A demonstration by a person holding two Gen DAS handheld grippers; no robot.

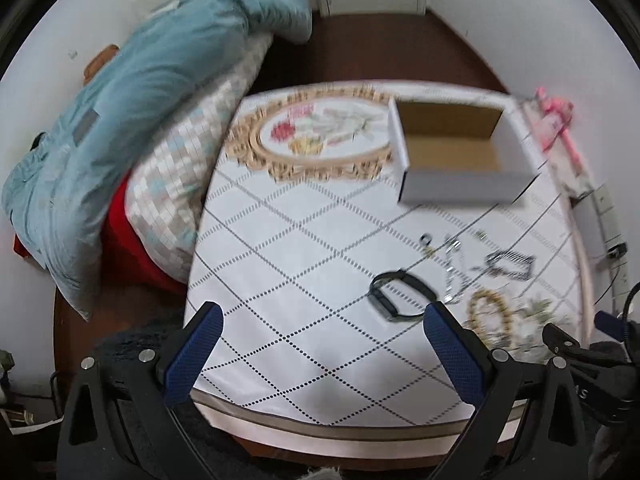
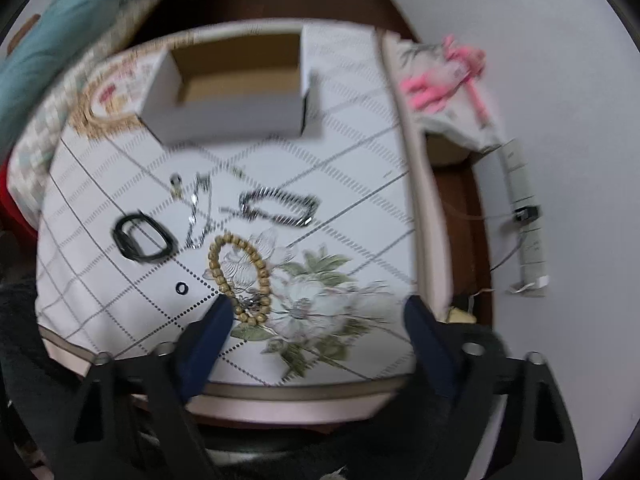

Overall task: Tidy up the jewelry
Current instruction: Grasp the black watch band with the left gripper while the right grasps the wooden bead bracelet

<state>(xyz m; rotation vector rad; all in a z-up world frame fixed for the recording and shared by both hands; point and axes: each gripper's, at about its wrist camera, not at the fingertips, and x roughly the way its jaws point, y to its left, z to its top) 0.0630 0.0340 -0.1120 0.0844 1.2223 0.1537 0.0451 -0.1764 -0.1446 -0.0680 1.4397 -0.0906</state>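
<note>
We see a counter (image 1: 304, 248) covered with a white cloth that has a diamond grid of dotted lines and printed flowers. At its far side stands an open cardboard box (image 1: 456, 152), white outside and brown inside, and nothing shows in it. The jewelry lies on the cloth in front of the box, all pieces apart from the box. In the right wrist view there is a black band (image 2: 142, 236) at the left, a thin silver chain (image 2: 200, 216) just beside it, a dark link bracelet (image 2: 280, 206) further right, and a wooden bead bracelet (image 2: 238, 276) lying over the printed flower, nearest to the camera. A small black ring (image 2: 181, 288) lies alone on the cloth, left of the bead bracelet. A few tiny silver pieces lie near the box, but they are too blurred to name. The left tongs (image 1: 320, 320) are wide open over the bare cloth and hold nothing; the black band lies just beside the right blue pad. The right tongs (image 2: 320, 312) are also open and hold nothing; the bead bracelet is just beside the left pad, and we cannot tell if the pad touches it. Left of the counter we see a light blue quilt (image 1: 120, 128) on a checked pillow (image 1: 180, 168), and a pink object (image 2: 444, 76) at the right edge.
</note>
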